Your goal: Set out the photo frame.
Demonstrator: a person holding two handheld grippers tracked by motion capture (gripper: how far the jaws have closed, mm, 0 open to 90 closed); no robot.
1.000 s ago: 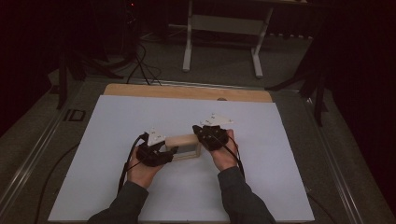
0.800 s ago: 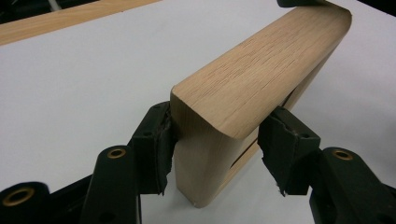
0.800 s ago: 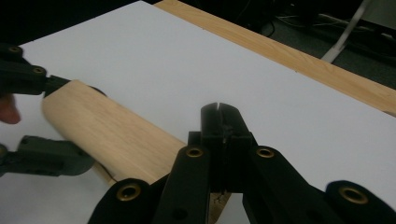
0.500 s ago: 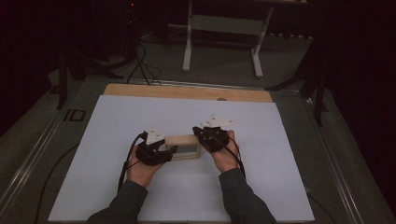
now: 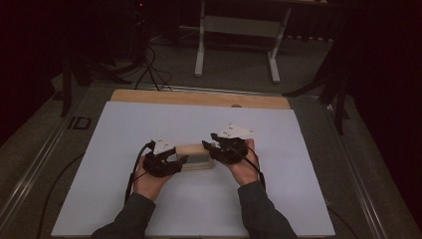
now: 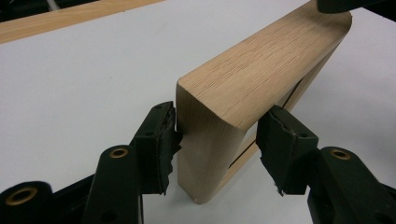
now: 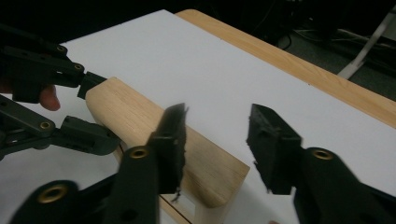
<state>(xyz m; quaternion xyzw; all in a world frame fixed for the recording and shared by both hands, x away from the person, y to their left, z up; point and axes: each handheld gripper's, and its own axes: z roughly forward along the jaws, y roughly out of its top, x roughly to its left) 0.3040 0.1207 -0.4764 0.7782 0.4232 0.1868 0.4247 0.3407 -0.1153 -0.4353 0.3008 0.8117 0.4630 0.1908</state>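
A pale wooden block (image 5: 195,156) with a slot along its side lies on the white sheet (image 5: 124,129) between both hands. My left gripper (image 5: 181,160) is shut on its left end. In the left gripper view the pads (image 6: 161,135) sit against both sides of that end (image 6: 210,154), having just closed a little. My right gripper (image 5: 208,147) is at the block's right end, and its jaws have just been opening. In the right gripper view this gripper (image 7: 217,135) stands open, one pad (image 7: 170,140) over the block's top (image 7: 135,116), touching nothing.
The white sheet covers a table with a wooden strip (image 5: 199,98) along its far edge. Beyond it stand the white legs of a stand (image 5: 201,45), and cables (image 5: 149,64) lie on the dark floor. Metal rails (image 5: 30,164) flank the table.
The right gripper's jaws have spread apart and let go at the block's right end. Both hands and the block stay where they were.
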